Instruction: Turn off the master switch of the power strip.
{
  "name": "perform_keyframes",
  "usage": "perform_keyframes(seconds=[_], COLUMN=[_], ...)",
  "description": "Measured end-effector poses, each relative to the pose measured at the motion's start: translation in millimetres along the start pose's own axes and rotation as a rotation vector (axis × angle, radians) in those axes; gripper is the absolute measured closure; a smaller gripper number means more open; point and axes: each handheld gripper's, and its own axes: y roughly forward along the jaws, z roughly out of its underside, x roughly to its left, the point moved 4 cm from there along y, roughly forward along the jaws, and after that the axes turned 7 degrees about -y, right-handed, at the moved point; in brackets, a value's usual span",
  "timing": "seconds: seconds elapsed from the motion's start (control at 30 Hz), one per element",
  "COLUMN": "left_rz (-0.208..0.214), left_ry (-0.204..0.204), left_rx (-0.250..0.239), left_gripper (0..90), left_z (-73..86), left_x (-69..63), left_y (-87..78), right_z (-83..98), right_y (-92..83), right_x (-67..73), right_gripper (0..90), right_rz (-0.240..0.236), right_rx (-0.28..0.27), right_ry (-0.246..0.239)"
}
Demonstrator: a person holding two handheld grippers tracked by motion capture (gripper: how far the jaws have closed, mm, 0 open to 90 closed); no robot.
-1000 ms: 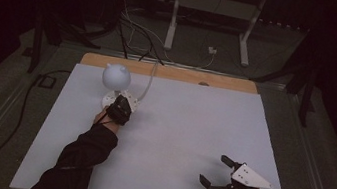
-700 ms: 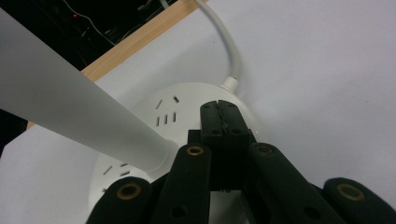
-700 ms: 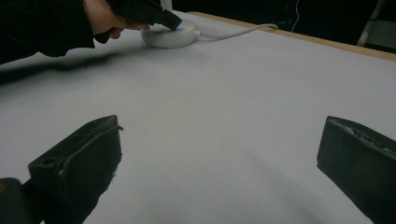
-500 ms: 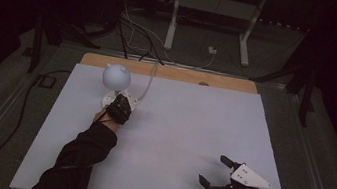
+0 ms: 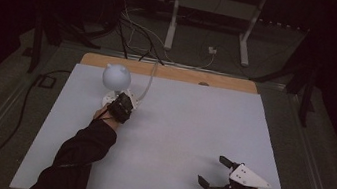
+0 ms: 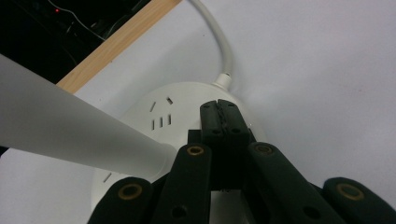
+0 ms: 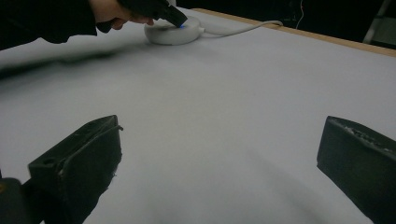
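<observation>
A white lamp with a round head (image 5: 117,76) stands on a disc base (image 5: 107,99) at the far left of the white table top (image 5: 177,126). My left gripper (image 5: 126,101) is shut with nothing between its jaws, and its closed tips rest on top of the base (image 6: 159,107). In the left gripper view my left gripper (image 6: 221,112) sits beside the lamp's stem (image 6: 70,135). A small blue glow shows on the base (image 7: 170,33) under my left gripper (image 7: 176,19). My right gripper (image 5: 211,170) stands open and empty near the front right; in its own view my right gripper (image 7: 224,154) hovers over bare table.
The lamp's white cable (image 5: 151,79) runs from the base over the wooden strip (image 5: 170,72) at the table's back edge. Dark floor with cables and a white stand (image 5: 209,27) lies beyond. A dark sleeve (image 5: 82,152) crosses the left front of the table.
</observation>
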Motion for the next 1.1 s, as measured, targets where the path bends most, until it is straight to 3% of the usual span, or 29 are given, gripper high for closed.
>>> perform_keyframes(seconds=[0.1,0.17,0.27,0.4,0.73,0.8,0.93,1.1], left_rz=[0.009,0.033,0.019,0.012,0.0,-0.009,0.02,0.026], left_ry=[0.023,0.006,0.06,0.077,0.05,0.028,-0.011,-0.001], left_rx=[0.025,0.036,0.059,0.075,0.057,0.034,0.008,-0.034], left_gripper=[90.0,90.0,90.0,90.0,90.0,90.0,90.0,90.0], left_z=[-2.2,-3.1,-5.9,-8.0,-6.8,-5.8,-8.2,-16.5], left_x=[0.8,3.4,1.3,0.8,0.3,0.3,0.5,-2.6], left_y=[0.6,1.1,1.8,3.4,2.3,1.9,-2.0,-14.2], right_z=[0.3,0.3,-0.1,-0.1,0.5,0.7,0.9,0.7], right_y=[0.1,0.2,-0.1,-0.3,-0.2,-0.2,-0.5,-0.7], right_x=[0.0,0.0,0.3,0.2,-0.4,-0.8,-1.4,-1.4], right_gripper=[0.0,0.0,0.0,0.0,0.0,0.0,0.0,0.0], right_rz=[-0.001,-0.001,-0.001,-0.002,0.002,0.004,0.008,0.009], right_rx=[0.003,0.003,0.001,0.001,0.005,0.005,0.005,0.005], right_ry=[0.002,0.001,0.001,0.001,0.002,0.006,0.009,0.008])
